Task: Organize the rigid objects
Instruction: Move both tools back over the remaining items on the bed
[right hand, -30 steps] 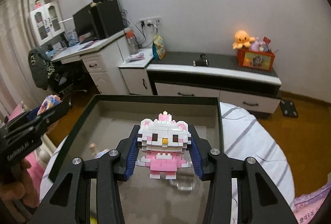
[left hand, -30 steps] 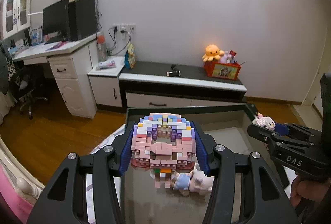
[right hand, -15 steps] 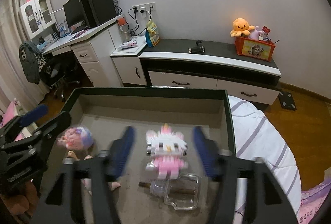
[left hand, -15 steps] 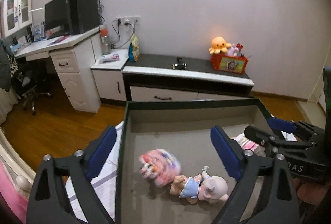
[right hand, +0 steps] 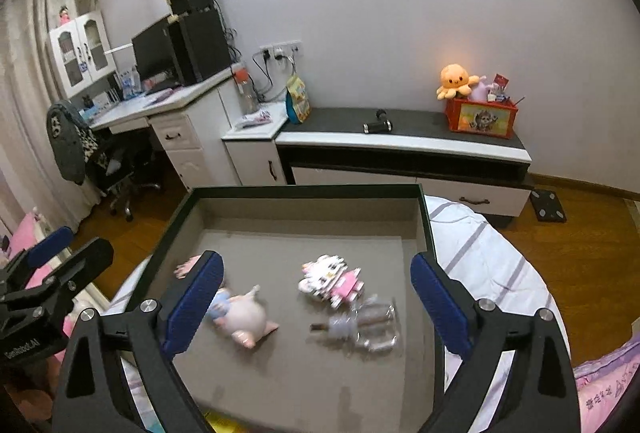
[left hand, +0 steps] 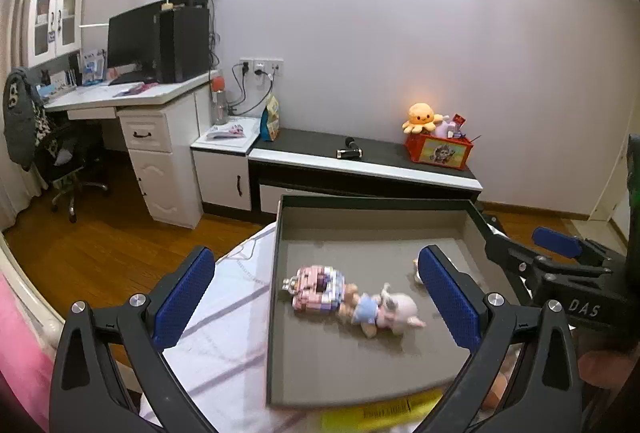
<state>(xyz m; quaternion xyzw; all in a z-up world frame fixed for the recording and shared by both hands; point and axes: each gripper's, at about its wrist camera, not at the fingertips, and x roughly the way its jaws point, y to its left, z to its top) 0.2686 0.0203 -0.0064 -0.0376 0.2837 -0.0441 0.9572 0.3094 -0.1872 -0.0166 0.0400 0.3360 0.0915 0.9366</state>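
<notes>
**Two wrist views over one tray**

My left wrist camera looks steeply down from close above the shallow grey dark-rimmed tray (left hand: 472,217), sitting off its left edge and facing the far wall. My right camera hangs close above the same tray (right hand: 426,217), nearer its right edge. Both share the tray floor and the low black-topped white cabinet (left hand: 360,169) beyond it.

Orange octopus plush (left hand: 421,116) on red box (left hand: 439,151), black-topped low cabinet (left hand: 360,169); monitor (left hand: 132,41) on white desk (left hand: 132,101); wood floor (left hand: 100,249).
</notes>
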